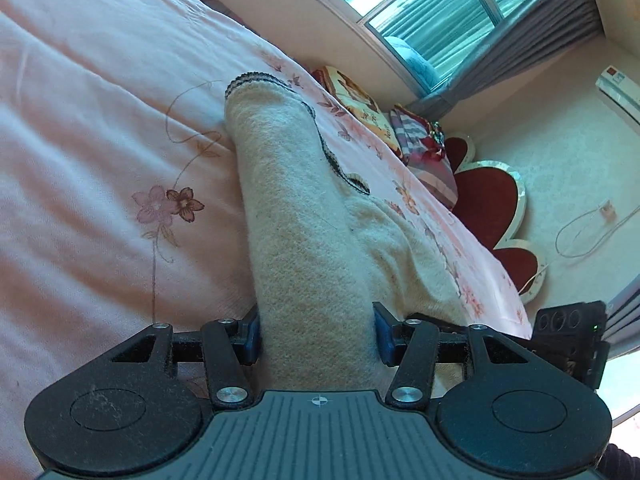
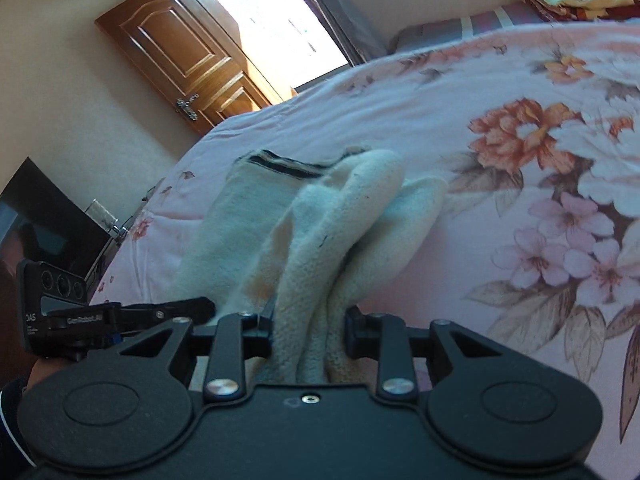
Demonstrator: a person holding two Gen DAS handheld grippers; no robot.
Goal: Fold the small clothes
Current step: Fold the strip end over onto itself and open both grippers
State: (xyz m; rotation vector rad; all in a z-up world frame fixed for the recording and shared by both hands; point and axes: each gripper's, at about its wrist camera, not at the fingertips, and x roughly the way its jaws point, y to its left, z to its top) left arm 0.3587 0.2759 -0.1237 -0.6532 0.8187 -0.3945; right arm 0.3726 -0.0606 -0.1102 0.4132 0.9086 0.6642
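Left claw (image 1: 318, 334) is clenched on a cream fleece garment (image 1: 296, 216), its blue pads pressing both sides of a fold. The cloth runs ahead of the claw onto the pink floral bedspread (image 1: 92, 152). Right claw (image 2: 310, 330) is clenched on bunched folds of the same garment (image 2: 320, 232), which lies just ahead of it on the bedspread (image 2: 500, 92).

two wrist views, close over the bed (image 1: 80, 120), angled down, sharing the garment (image 1: 288, 200)
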